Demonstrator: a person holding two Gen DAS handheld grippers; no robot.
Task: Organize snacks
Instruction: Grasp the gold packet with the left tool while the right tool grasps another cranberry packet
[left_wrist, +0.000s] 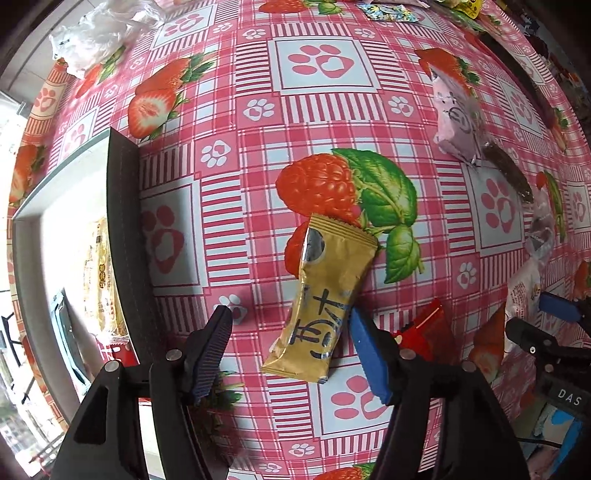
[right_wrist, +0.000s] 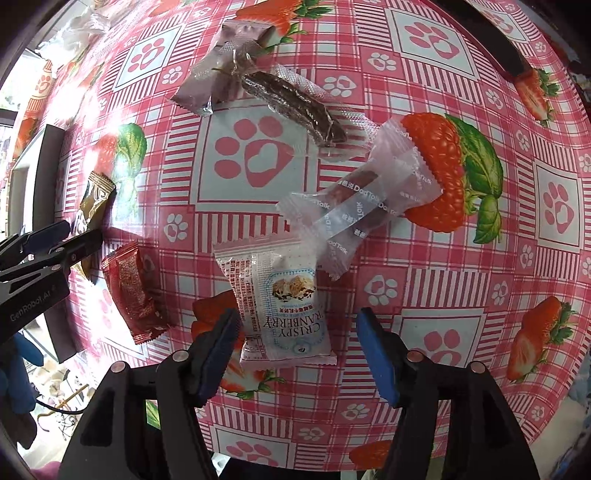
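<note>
While a few packets already lie in the white tray (left_wrist: 26, 236) at nine o'clock in the left wrist view, most of the snacks remain out on the tablecloth (left_wrist: 325, 62), so the sorting looks less than half done. A gold packet (left_wrist: 321, 306) lies flat at the centre of that view, its lower end between the spread jaws of the left gripper (left_wrist: 291, 354); the pads stand clear of it. Under the right gripper (right_wrist: 295, 354), likewise apart and gripping nothing, a white cranberry crisp packet (right_wrist: 280, 306) lies with its lower end between the jaws. Outward from it sit a clear twin-stick packet (right_wrist: 354, 210) at one o'clock, a dark bar in clear wrap (right_wrist: 295, 107) at twelve, a mauve packet (right_wrist: 221, 70) beyond that, and a red packet (right_wrist: 133, 291) at nine. All five loose ones, and the gold one, are still to be moved.
</note>
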